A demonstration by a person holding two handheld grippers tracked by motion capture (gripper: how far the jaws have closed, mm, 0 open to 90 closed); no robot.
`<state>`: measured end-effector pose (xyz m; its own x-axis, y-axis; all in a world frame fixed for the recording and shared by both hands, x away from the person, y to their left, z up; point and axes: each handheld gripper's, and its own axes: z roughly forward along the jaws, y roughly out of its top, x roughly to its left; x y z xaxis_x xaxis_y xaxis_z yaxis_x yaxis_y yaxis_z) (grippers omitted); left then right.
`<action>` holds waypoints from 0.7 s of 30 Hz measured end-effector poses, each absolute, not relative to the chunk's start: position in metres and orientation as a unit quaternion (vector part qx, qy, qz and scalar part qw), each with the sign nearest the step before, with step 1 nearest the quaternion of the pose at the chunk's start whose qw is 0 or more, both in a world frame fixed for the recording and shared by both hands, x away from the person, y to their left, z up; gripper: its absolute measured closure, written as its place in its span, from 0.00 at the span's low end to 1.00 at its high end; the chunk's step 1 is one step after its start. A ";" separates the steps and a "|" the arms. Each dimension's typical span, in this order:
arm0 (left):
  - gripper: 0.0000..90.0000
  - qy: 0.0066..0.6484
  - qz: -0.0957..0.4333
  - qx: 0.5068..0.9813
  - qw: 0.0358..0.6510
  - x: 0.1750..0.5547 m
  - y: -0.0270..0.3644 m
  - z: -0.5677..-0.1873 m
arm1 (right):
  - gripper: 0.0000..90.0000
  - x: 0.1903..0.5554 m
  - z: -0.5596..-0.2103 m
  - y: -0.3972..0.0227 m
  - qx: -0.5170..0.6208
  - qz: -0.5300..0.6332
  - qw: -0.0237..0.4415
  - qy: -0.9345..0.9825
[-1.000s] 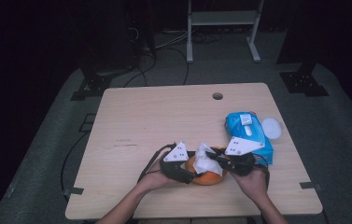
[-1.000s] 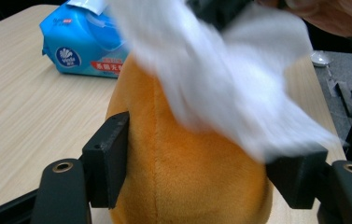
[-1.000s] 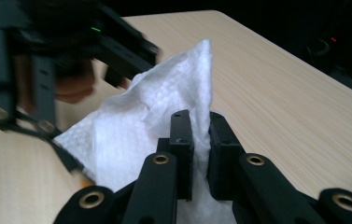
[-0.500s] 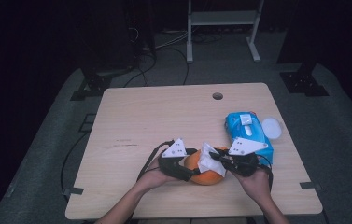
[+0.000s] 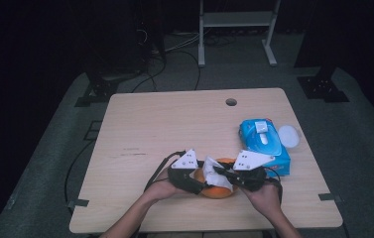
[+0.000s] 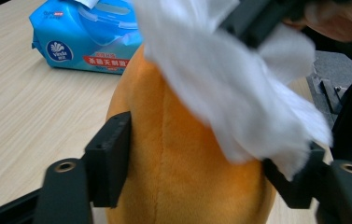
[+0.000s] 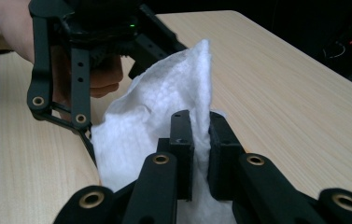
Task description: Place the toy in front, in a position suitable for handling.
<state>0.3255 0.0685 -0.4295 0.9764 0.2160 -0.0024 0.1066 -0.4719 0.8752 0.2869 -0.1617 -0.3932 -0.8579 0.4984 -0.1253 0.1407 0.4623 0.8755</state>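
Observation:
An orange plush toy (image 5: 219, 191) sits near the table's front edge, and my left gripper (image 5: 200, 185) is shut on it. Its jaws have just been closing, with the toy (image 6: 178, 154) between them and the left pad pressed into the plush. My right gripper (image 5: 225, 177) comes in from the right, shut on a white wipe (image 5: 214, 173). The wipe (image 6: 239, 93) lies draped over the toy's upper right side. In the right gripper view the wipe (image 7: 164, 107) stands pinched between my right gripper's (image 7: 200, 135) jaws, with the left gripper's (image 7: 85, 70) frame just beyond it.
A blue pack of wet wipes (image 5: 264, 144) lies right of the grippers, close behind the right hand. A white round lid (image 5: 288, 135) rests beside it. The wooden table (image 5: 164, 129) has a cable hole (image 5: 231, 102) at the back. Cables trail from both grippers.
The right gripper has shifted the wipe slightly across the top of the orange toy. The left hand holds its place.

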 end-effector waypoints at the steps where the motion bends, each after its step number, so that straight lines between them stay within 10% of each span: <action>1: 0.36 0.095 0.052 0.856 0.505 0.327 0.070 -0.430 | 0.91 0.289 -0.393 -0.166 0.195 0.485 0.185 0.832; 11: 0.36 0.105 0.035 0.850 0.515 0.336 0.083 -0.437 | 0.91 0.300 -0.398 -0.203 0.250 0.482 0.192 0.817; 16: 0.17 0.120 0.016 0.849 0.515 0.336 0.078 -0.436 | 0.91 0.297 -0.399 -0.196 0.247 0.494 0.186 0.813; 21: 0.30 0.108 0.023 0.851 0.513 0.336 0.082 -0.435 | 0.91 0.292 -0.398 -0.183 0.214 0.502 0.173 0.820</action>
<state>0.3363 0.0817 -0.4355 0.9755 0.2080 -0.0719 0.1606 -0.4499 0.8785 0.2921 -0.1833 -0.3984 -0.8481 0.5252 -0.0695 0.1774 0.4052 0.8968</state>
